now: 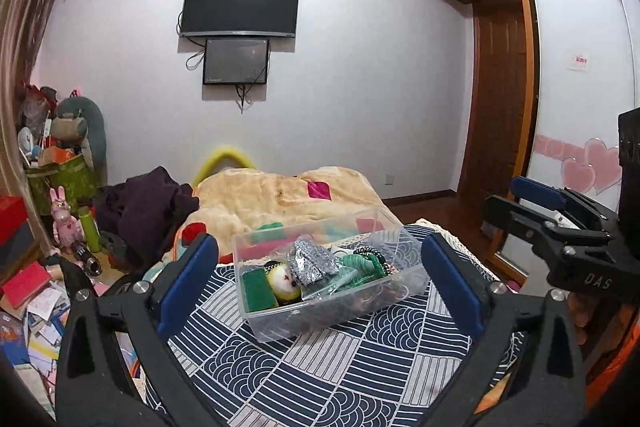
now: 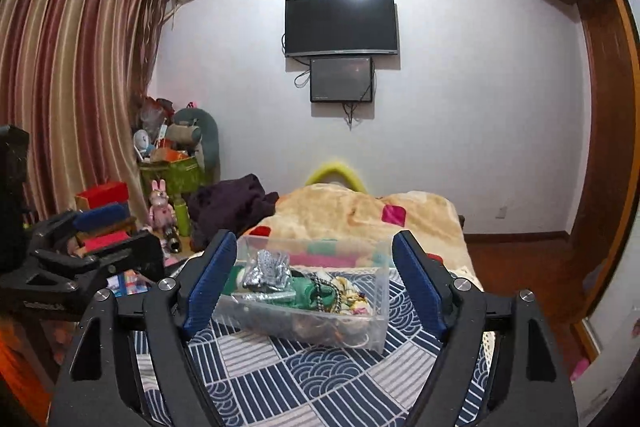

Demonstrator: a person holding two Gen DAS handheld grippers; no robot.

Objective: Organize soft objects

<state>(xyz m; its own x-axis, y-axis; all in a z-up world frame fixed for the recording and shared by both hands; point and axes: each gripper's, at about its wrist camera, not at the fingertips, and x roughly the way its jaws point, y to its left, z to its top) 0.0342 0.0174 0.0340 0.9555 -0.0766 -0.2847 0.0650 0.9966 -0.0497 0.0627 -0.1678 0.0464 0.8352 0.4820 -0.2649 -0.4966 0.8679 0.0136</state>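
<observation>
A clear plastic bin (image 1: 320, 323) stands on a blue and white patterned cloth (image 1: 340, 379); it also shows in the right wrist view (image 2: 352, 331). It holds soft items: a green sponge (image 1: 258, 289), a yellow round toy (image 1: 285, 285), a silver glittery pouch (image 1: 310, 263) and a green knitted piece (image 1: 360, 267). My left gripper (image 1: 320, 279) is open and empty, its fingers on either side of the bin and nearer to me. My right gripper (image 2: 316, 283) is open and empty, framing the bin the same way. The right gripper also shows in the left wrist view (image 1: 560, 227).
A beige blanket (image 1: 280, 195) and a dark purple garment (image 1: 148, 207) lie on the bed behind the bin. Piled toys, boxes and papers (image 1: 40, 287) crowd the floor at left. A wooden wardrobe (image 1: 500, 75) stands at right.
</observation>
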